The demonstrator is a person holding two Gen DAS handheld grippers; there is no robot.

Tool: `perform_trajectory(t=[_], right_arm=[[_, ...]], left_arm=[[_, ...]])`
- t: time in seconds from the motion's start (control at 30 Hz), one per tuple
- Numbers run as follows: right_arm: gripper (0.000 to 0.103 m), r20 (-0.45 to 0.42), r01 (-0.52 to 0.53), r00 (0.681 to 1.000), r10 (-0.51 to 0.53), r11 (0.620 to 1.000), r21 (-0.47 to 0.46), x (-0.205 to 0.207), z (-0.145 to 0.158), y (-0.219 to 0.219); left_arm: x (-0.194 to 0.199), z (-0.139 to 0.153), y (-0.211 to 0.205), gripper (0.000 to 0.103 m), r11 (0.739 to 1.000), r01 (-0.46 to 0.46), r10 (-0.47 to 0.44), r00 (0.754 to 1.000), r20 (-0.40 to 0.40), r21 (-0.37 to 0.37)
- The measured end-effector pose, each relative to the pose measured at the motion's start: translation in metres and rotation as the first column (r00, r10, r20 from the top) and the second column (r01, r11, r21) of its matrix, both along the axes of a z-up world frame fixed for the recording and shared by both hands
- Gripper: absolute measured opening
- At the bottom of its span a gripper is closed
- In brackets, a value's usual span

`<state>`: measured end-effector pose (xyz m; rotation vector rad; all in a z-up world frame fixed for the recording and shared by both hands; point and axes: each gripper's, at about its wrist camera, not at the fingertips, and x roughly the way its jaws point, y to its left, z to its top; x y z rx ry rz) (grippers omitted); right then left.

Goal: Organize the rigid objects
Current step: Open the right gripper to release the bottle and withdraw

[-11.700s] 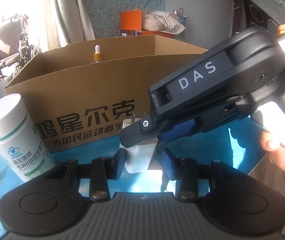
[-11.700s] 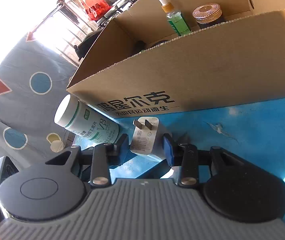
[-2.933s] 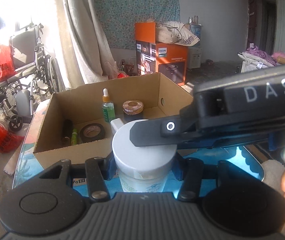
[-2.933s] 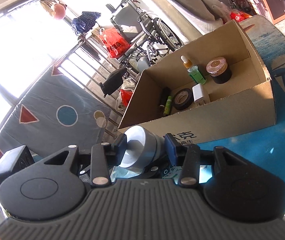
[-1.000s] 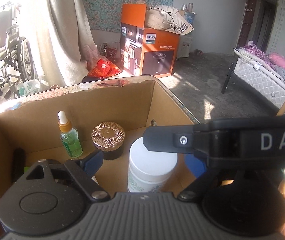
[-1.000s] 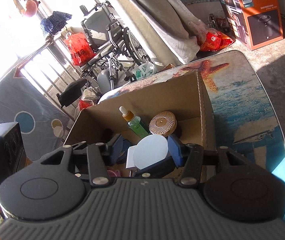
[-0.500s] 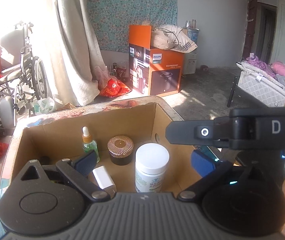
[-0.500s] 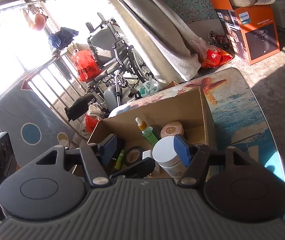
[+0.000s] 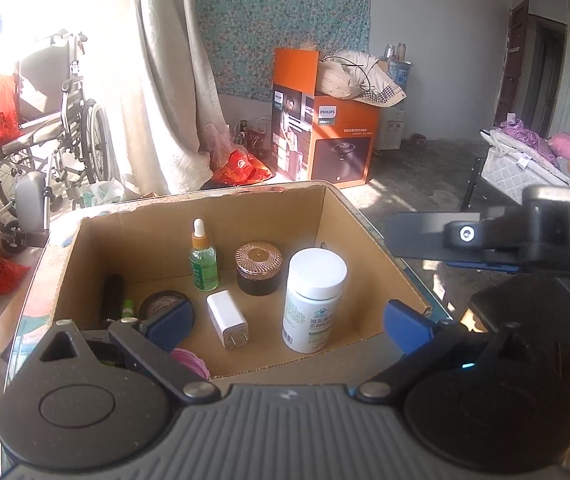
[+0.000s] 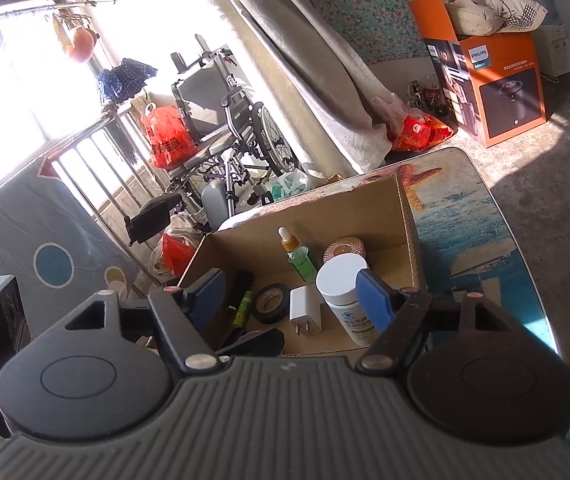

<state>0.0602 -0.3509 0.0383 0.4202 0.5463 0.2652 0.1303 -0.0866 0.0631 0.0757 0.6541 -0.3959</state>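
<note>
An open cardboard box (image 9: 349, 220) stands on the sea-print table (image 10: 465, 220). Inside it a white pill bottle (image 9: 315, 300) stands upright on the right, free of both grippers. Beside it are a white charger plug (image 9: 227, 320), a green dropper bottle (image 9: 203, 260), a copper-lidded jar (image 9: 259, 268) and a black tape roll (image 9: 163, 304). My left gripper (image 9: 288, 323) hovers above the box's near wall, open wide and empty. My right gripper (image 10: 289, 298) is also above the near side, its jaws opening with nothing pressed between them. The bottle (image 10: 343, 296) shows behind its right finger.
An orange appliance carton (image 9: 325, 140) sits on the floor beyond the table. A wheelchair (image 10: 237, 132) and a curtain stand at the left by the window. A bed (image 9: 525, 160) lies at the right. The table's right edge (image 10: 533, 280) is close to the box.
Both grippers have drawn back and upward from the box, leaving the white bottle standing inside. The jaws of each have spread wider.
</note>
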Motion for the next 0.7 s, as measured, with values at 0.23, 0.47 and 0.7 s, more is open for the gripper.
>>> perform_trajectory(t=[0.23, 0.47, 0.7], right_arm=[[0.089, 0.007, 0.081, 0.997, -0.08, 0.994, -0.075, -0.02, -0.008, 0.004], [0.099, -0.052, 0.128, 0.989, -0.136, 0.984, -0.126, -0.017, -0.032, 0.017], [0.101, -0.094, 0.142, 0.981, -0.168, 0.961, -0.236, -0.001, -0.045, 0.039]], left_arm=[[-0.011, -0.008, 0.033, 0.103, 0.988, -0.144, 0.145, 0.989, -0.017, 0.051], [-0.003, -0.017, 0.055, 0.103, 0.965, -0.244, 0.251, 0.966, -0.068, 0.097], [0.007, -0.025, 0.064, 0.103, 0.955, -0.281, 0.289, 0.954, -0.077, 0.097]])
